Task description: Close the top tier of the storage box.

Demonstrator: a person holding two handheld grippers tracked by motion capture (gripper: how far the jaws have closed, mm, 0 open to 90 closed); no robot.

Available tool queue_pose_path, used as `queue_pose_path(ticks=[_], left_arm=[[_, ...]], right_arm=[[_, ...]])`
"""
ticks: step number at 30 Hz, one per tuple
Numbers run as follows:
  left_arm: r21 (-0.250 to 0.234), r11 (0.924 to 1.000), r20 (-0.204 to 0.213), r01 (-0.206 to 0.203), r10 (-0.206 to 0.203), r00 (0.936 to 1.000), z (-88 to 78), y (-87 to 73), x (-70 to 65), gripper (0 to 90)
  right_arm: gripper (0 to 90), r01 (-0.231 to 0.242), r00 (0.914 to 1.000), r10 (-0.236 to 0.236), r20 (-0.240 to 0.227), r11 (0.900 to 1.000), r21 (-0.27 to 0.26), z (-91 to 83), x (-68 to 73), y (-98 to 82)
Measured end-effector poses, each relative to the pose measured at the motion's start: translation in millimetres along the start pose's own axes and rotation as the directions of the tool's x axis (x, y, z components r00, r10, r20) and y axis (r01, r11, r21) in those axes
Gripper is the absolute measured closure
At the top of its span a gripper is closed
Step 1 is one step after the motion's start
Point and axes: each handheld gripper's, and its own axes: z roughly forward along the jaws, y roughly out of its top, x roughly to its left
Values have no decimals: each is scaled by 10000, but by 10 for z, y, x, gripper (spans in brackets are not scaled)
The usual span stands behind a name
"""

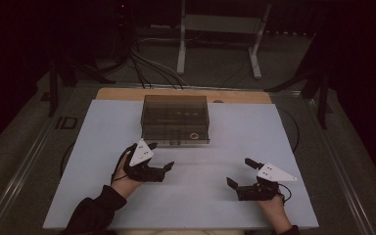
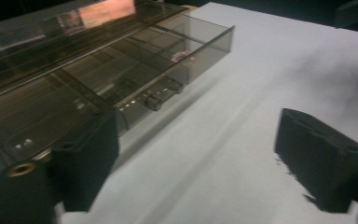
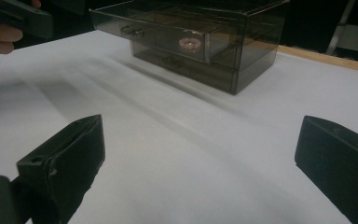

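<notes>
At the far middle of the pale surface [image 1: 103,196] stands a smoky see-through drawer box [image 1: 175,120], its long axis running left to right and its drawer fronts facing the near edge. An upper drawer is pulled partway out toward the near side. The dim light and dark tinted walls make its contents hard to make out; a small pale ring-shaped item [image 3: 189,44] sits inside at the box's right in the high view, and the small drawer handles [image 2: 161,93] show as blurred shapes. In the left gripper view the box is cut off at the left and top edges. Near and left of the box, a hand holds the left gripper [image 1: 167,166], jaws apart with nothing between them, not touching the box. Near and to the right, well apart from the box, the right gripper [image 1: 240,172] rests low over the surface, jaws wide and empty. Beyond the surface, the room is too dark to read.
</notes>
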Motion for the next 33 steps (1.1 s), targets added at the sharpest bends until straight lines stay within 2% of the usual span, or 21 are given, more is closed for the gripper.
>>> queue_pose_path(ticks=[9, 14, 23, 29, 33], left_arm=[[-26, 9999, -460, -138, 136, 9988, 67, -48, 24, 360], [-157, 9998, -546, -155, 146, 9984, 96, -61, 14, 499], [-78, 9998, -989, -179, 171, 9950, 154, -46, 55, 717], [15, 9996, -1077, -274, 274, 9938, 213, -59, 69, 861], [35, 9994, -1190, -344, 346, 9923, 222, -48, 106, 897]], right_arm=[[18, 11, 10000, -11, -2, 10000, -4, 0, -1, 1], [18, 5, 10000, -5, 14, 10000, 0, -2, 1, 3], [18, 2, 10000, -2, 3, 10000, -35, -7, 2, 6], [17, -3, 10000, 3, 0, 10000, -51, -11, 1, 6], [18, -7, 10000, 7, 14, 10000, -11, -7, -4, 2]])
